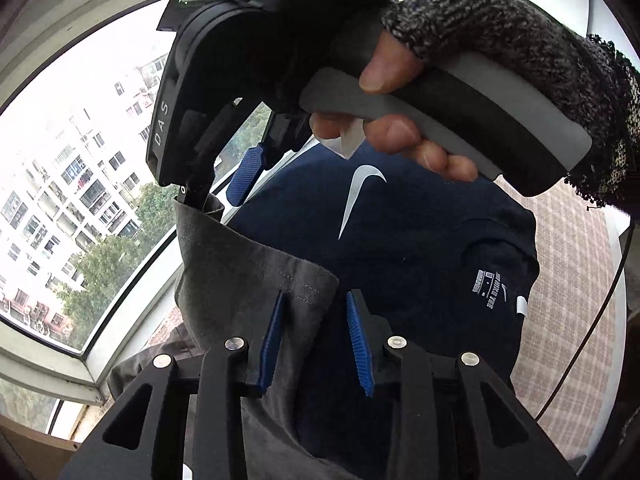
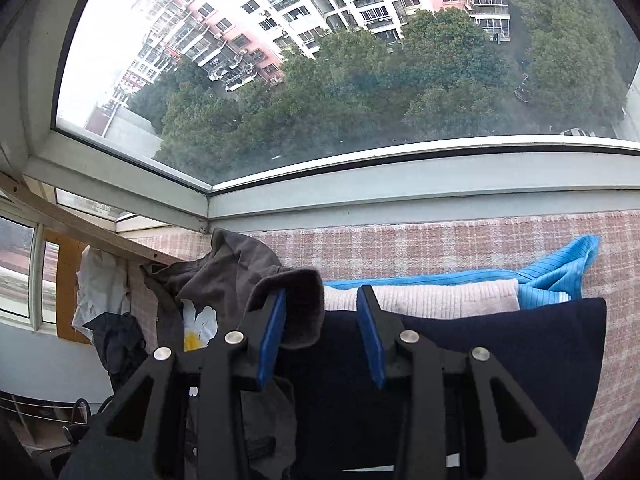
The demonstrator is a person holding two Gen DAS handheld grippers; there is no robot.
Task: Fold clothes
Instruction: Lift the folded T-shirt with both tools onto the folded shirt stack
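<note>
Grey garment between hand-held gripper pads

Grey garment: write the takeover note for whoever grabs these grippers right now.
Left gripper: jaws apart, the grey garment hem draped over one finger, not pinched.
Right gripper: jaws apart too, a grey cuff hanging over one finger.
Done: navy T-shirt lies folded on the plaid cover, pink knit and blue cloth behind it.
Left to do: get a real grip and fold the grey garment; crumpled clothes wait at the side.
</note>
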